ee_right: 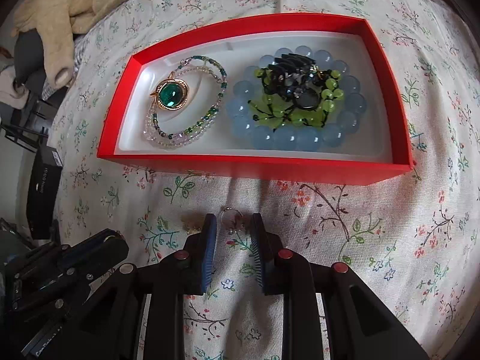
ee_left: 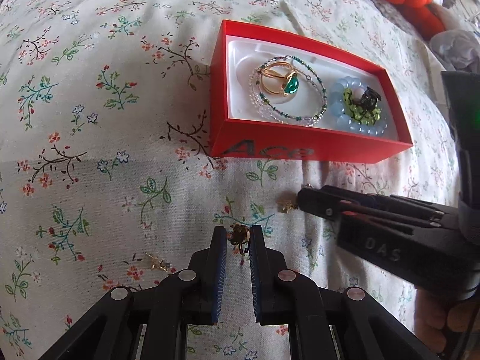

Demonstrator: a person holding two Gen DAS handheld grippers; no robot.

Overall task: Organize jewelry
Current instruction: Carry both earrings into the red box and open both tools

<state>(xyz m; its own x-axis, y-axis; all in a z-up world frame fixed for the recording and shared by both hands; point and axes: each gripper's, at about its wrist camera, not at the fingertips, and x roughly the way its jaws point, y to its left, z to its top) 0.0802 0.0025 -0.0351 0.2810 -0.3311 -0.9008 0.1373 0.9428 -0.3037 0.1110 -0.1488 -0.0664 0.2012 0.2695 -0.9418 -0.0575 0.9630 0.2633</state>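
Left tongs (ee_left: 238, 234): pinching a small dark-gold ring (ee_left: 239, 238) above the floral bedsheet (ee_left: 90, 150).
Right tongs (ee_right: 234, 225): standing narrowly apart, straddling a thin silver ring (ee_right: 231, 215) without gripping, near the red box (ee_right: 258, 169).

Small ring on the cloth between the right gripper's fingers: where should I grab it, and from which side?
Pinch the small ring across its thin hoop, coming straight down with the right gripper. It seems to lie flat on the floral cloth, between the open fingers.
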